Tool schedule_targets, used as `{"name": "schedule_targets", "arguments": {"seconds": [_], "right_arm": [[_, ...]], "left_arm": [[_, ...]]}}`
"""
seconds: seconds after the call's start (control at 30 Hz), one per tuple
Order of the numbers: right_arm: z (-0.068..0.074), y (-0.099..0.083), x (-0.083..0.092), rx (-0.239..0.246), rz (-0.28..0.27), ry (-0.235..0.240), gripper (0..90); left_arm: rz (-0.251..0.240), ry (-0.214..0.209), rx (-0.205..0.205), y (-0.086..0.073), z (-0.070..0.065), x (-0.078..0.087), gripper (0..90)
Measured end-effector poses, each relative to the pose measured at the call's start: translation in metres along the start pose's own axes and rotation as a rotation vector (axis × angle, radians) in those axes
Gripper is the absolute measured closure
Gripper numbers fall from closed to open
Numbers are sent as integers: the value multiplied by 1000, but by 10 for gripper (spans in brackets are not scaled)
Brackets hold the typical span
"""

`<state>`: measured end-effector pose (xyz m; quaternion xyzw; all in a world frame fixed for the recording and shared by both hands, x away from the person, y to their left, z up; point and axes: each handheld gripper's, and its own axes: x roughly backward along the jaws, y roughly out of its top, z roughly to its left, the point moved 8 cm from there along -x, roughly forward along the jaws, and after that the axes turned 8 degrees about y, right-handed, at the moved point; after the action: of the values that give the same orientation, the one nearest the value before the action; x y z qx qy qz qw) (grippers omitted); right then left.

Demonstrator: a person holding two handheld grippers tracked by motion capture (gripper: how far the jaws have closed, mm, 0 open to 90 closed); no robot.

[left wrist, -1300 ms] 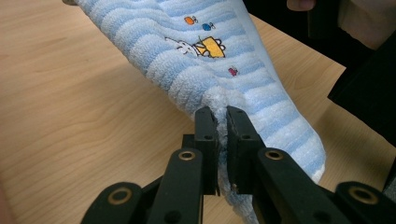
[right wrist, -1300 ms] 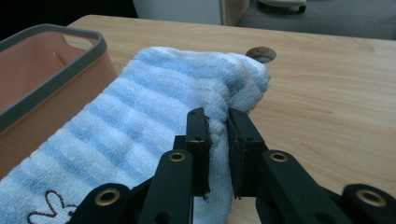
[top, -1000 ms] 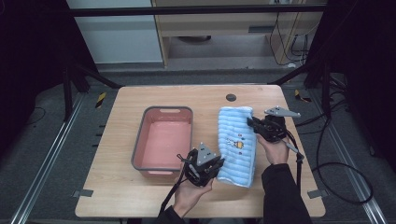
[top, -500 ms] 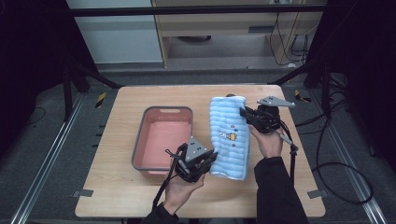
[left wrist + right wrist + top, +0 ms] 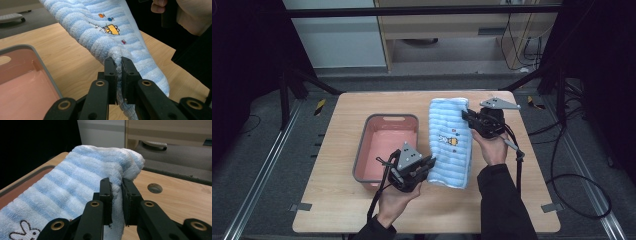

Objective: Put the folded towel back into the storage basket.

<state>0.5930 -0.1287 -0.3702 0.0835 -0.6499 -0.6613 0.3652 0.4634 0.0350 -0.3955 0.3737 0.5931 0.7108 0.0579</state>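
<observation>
A blue-and-white striped towel (image 5: 451, 141) with small cartoon pictures hangs stretched between both grippers, lifted off the wooden table (image 5: 337, 135). My left gripper (image 5: 430, 164) is shut on the towel's near edge (image 5: 117, 53), at the front centre of the table. My right gripper (image 5: 468, 118) is shut on the towel's far edge (image 5: 117, 180), toward the back right. A pink bin with a grey rim (image 5: 384, 145) stands just left of the towel, beside my left gripper. In the left gripper view the bin (image 5: 22, 82) lies at the lower left.
A round hole (image 5: 154, 187) is set in the tabletop beyond the towel's far end. Black frame rails and cables run around the table on the floor. Bare wood shows at the left and right of the table.
Both grippers have carried the towel leftward and lifted it. It now hangs closer to the bin, and my left gripper has drawn nearer the bin's front corner.
</observation>
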Motion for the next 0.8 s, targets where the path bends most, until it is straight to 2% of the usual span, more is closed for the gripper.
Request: {"name": "schedule_targets", "arguments": {"seconds": [0.27, 0.63, 0.8], "right_arm": [[17, 17, -12, 19, -12, 15, 799], [29, 27, -28, 35, -7, 30, 799], [40, 35, -37, 52, -9, 43, 798]], "left_arm": [[-20, 16, 8, 4, 13, 10, 840], [-30, 37, 25, 6, 35, 21, 840], [-40, 46, 36, 7, 43, 26, 840]]}}
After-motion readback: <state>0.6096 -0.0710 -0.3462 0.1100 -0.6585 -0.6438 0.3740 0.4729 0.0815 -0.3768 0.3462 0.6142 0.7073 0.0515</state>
